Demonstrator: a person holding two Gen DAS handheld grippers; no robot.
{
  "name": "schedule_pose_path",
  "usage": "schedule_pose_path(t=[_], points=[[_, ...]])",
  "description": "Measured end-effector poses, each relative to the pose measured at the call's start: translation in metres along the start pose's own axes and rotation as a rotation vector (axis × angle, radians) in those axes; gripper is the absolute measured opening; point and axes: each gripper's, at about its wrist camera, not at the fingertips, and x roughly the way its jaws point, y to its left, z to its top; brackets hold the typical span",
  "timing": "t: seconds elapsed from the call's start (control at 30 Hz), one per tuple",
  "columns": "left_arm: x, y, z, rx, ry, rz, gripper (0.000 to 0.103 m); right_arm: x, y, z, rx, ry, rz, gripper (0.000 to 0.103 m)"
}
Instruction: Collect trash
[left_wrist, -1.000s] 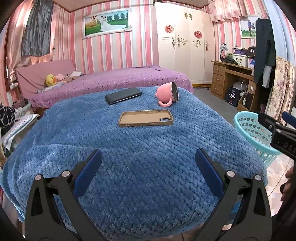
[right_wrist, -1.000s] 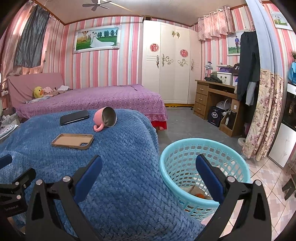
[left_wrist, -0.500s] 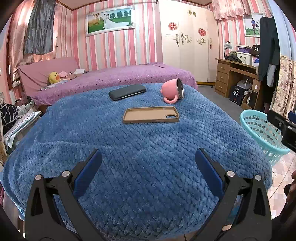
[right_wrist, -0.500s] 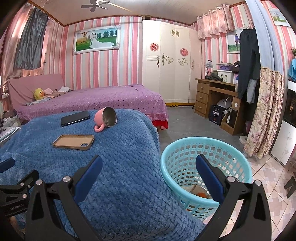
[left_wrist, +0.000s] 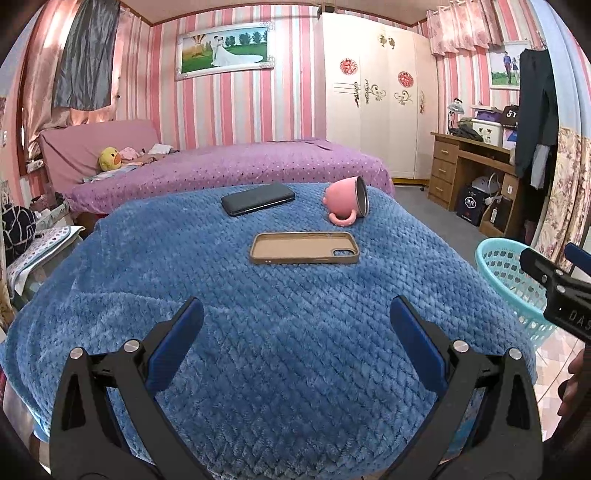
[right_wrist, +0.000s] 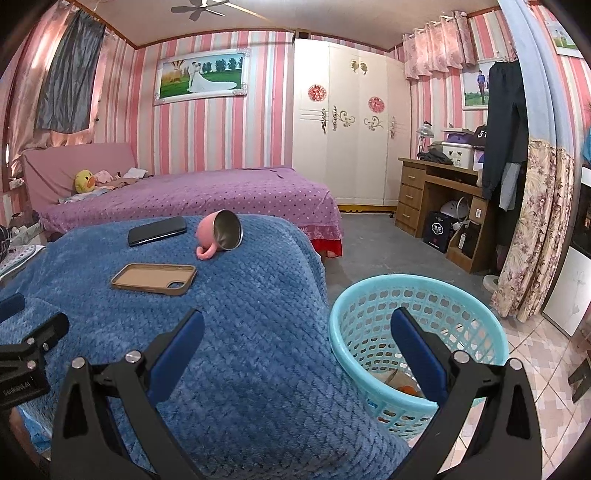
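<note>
A turquoise plastic basket (right_wrist: 417, 295) stands on the floor at the right of the blue blanket (left_wrist: 258, 314); some scraps lie at its bottom (right_wrist: 404, 387). The basket (left_wrist: 498, 266) shows at the right edge of the left wrist view. My left gripper (left_wrist: 295, 332) hangs open over the near part of the blanket, nothing between its fingers. My right gripper (right_wrist: 295, 339) is open too, straddling the blanket's right edge and the basket's near rim. On the blanket lie a tan phone case (left_wrist: 304, 248), a dark phone (left_wrist: 258, 199) and a tipped pink mug (left_wrist: 347, 203).
A purple bed (right_wrist: 192, 195) lies behind the blanket, with a white wardrobe (right_wrist: 351, 129) and a wooden desk (right_wrist: 439, 199) beyond. Flowered curtains (right_wrist: 535, 236) hang at the right. Tiled floor (right_wrist: 546, 387) surrounds the basket. A person's hand (left_wrist: 572, 380) shows at the right edge.
Both views have shifted slightly; the phone case and mug sit a little further right and lower in the left wrist view. Both grippers remain open and empty.
</note>
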Motion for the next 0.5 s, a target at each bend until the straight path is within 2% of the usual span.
schedule_pose_path(t=[0.5], points=[[0.0007, 0.0066, 0.0019, -0.025, -0.002, 0.003, 0.098, 0.0003, 0.0062, 0.0006, -0.016, -0.005, 0.009, 0.099]])
